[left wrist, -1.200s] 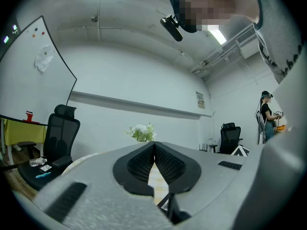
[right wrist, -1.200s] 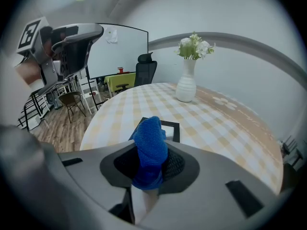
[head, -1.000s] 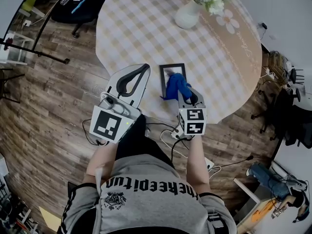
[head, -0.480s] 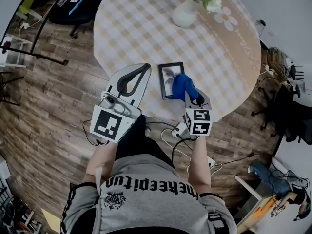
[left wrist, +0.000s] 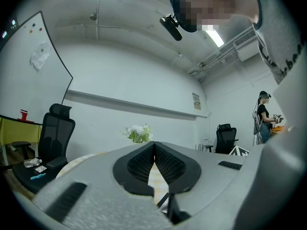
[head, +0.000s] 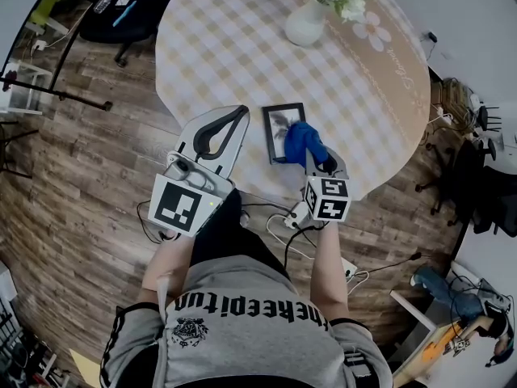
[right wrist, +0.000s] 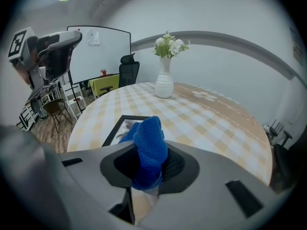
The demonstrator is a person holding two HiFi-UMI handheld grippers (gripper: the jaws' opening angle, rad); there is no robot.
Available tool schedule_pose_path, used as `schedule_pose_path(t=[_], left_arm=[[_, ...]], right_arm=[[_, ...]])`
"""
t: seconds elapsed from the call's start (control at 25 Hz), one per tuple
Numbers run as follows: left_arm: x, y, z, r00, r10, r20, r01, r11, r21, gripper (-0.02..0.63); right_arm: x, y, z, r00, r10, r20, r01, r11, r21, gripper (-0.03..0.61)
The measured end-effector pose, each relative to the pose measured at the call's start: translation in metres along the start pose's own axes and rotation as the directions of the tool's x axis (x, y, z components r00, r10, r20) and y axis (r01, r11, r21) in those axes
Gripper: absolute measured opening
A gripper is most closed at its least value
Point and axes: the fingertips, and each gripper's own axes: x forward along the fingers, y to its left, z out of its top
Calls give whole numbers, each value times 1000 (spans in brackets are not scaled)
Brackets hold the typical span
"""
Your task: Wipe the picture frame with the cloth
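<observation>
A black picture frame (head: 277,124) lies flat near the front edge of the round checked table (head: 234,47). My right gripper (head: 317,157) is shut on a blue cloth (head: 303,141), which hangs over the frame's right side. In the right gripper view the blue cloth (right wrist: 149,150) bulges out between the jaws, with the picture frame (right wrist: 120,126) just beyond it to the left. My left gripper (head: 229,123) is held up off the table at the frame's left, tilted upward, shut with nothing in it; its jaws (left wrist: 154,150) meet at the tip.
A white vase of flowers (head: 311,18) stands at the table's far side, also seen as the vase (right wrist: 164,83) beyond the frame. Office chairs (left wrist: 55,133) and a whiteboard stand around the room. Cables lie on the wooden floor (head: 89,160) by the person's legs.
Over the last second my right gripper carried the cloth a little to the right and back across the frame. In the last half second it hardly moved. The left gripper stayed still.
</observation>
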Motion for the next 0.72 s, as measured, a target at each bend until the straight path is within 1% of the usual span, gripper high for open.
schedule_pose_path(t=[0.16,0.44,0.64,0.72], left_arm=[[-7,-5,6,1000,-6,6,6,1000,9,17],[-20,-21,20,999,-26,19,26,999,28,17],[-28,-34,26,999,-42,23,40,998,50,17],[-31,-41,32,998,-52,32,50,998,43,17]], right_arm=[[-11,6,8,998,-11,54,9,999,38,86],[-38,12,18,992,-25,120,18,998,58,86],[-63,12,29,982,-41,183,25,996,89,86],[-75,13,34,976,-48,211,27,995,97,86]])
